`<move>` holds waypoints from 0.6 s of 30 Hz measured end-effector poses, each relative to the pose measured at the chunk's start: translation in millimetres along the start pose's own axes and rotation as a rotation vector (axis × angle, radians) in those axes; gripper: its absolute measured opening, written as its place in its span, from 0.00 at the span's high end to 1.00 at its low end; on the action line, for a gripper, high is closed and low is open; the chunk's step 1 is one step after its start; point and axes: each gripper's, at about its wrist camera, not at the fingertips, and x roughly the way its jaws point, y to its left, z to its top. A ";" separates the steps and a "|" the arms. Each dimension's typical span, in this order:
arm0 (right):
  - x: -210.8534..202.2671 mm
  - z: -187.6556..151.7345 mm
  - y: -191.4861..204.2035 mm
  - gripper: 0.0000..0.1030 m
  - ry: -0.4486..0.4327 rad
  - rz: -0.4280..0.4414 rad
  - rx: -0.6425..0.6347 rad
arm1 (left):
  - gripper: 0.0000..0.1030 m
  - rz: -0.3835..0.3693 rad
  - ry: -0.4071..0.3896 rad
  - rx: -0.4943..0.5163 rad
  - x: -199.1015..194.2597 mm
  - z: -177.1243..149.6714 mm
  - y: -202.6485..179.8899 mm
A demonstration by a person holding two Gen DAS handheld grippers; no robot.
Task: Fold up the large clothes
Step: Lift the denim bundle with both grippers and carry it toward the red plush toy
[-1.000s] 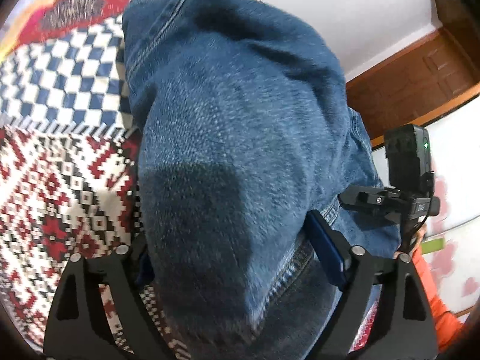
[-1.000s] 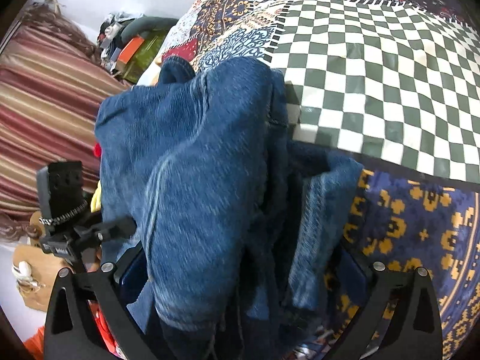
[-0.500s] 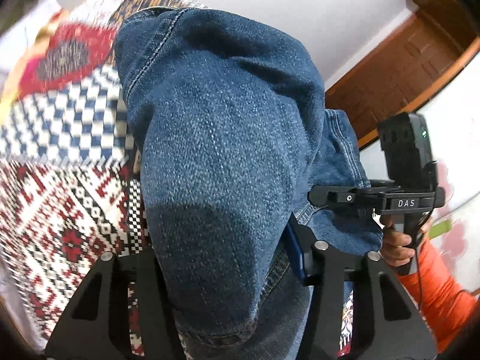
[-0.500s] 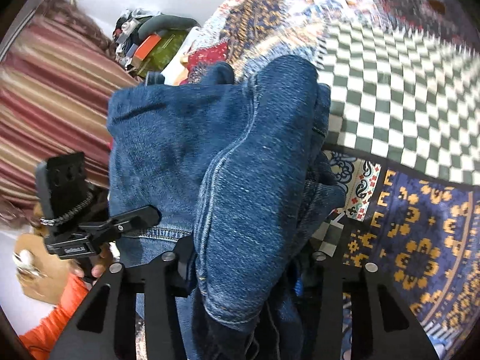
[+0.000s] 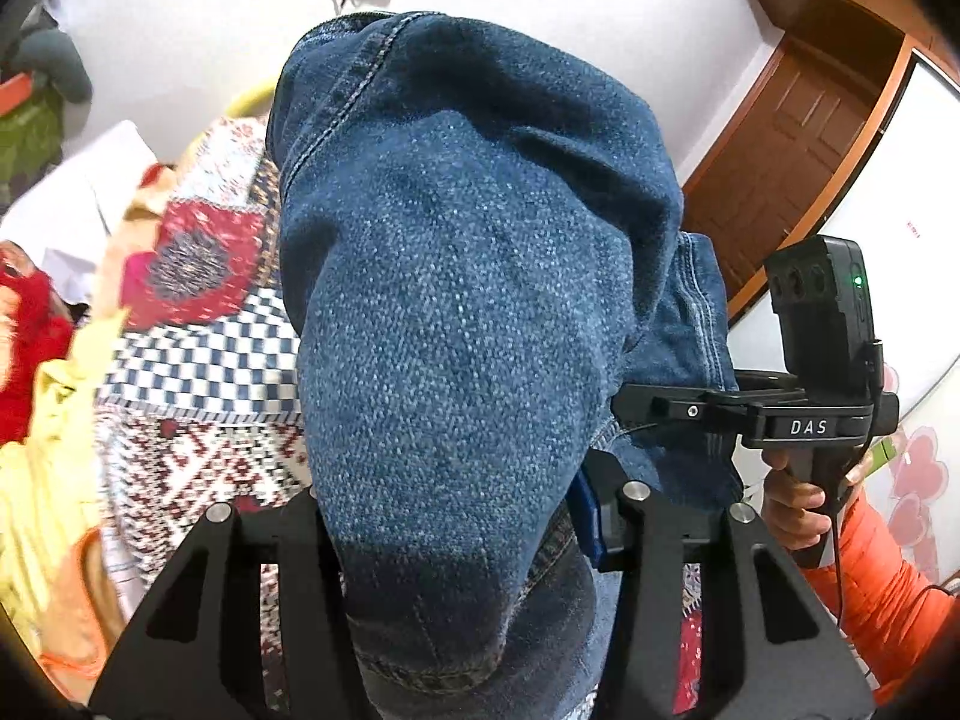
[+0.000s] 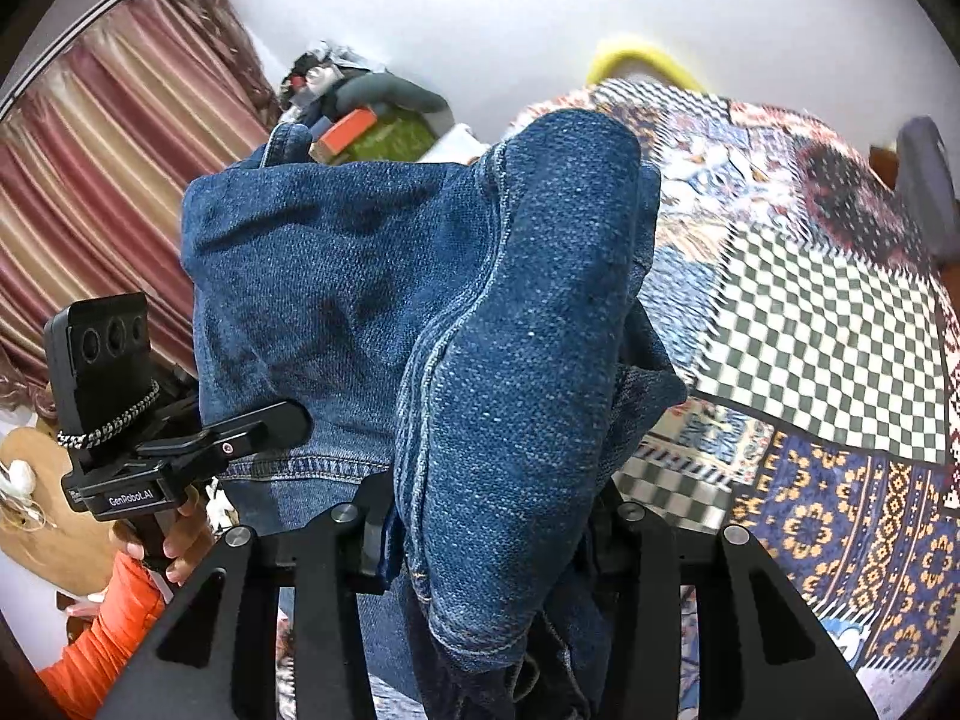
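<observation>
Lifting is the change here: the dark blue denim jeans [image 5: 468, 324] now ride higher and tilt back, so white wall and a dark wall fixture fill the top of both views where a second ago the patchwork bedspread filled them.

Left side first. The left black two-finger gripper [image 5: 456, 516] is clamped narrow on a thick bundle of denim, a stitched hem hanging below its fingers. One second back its jaws stood wider around the cloth; they have closed in since. The multicoloured patchwork bedspread [image 5: 198, 324] has dropped toward the left edge of that view, with a red and yellow heap of clothes [image 5: 30, 348] at the bed's left edge and a brown wooden door [image 5: 798, 144] behind.

Right side. The right black two-finger gripper [image 6: 486, 534] also pinches a folded denim ridge, jaws narrow and holding the jeans; they too were wider a second ago. The bedspread's green-and-white checked patch [image 6: 828, 330] has slid to the right and lower. Striped maroon curtain [image 6: 102, 168] and a shelf clutter pile [image 6: 360, 114] now show more.

Judgement: the jeans hang between both grippers, clear of the bed's near edge, likely mid-carry before being laid down for the next fold. Fold is not finished; the cloth is bunched.
</observation>
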 end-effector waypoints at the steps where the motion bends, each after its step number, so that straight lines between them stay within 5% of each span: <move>1: 0.5 0.1 10.3 0.61 -0.003 0.002 -0.008 | 0.52 0.004 -0.003 0.001 -6.8 -1.6 1.9; 9: 35.0 -16.4 56.9 0.61 0.046 0.031 -0.006 | 0.52 0.050 0.013 -0.060 -45.9 -31.8 35.0; 18: 135.1 -48.2 58.0 0.61 0.204 0.066 0.069 | 0.52 0.080 0.136 -0.198 -29.5 -81.7 102.1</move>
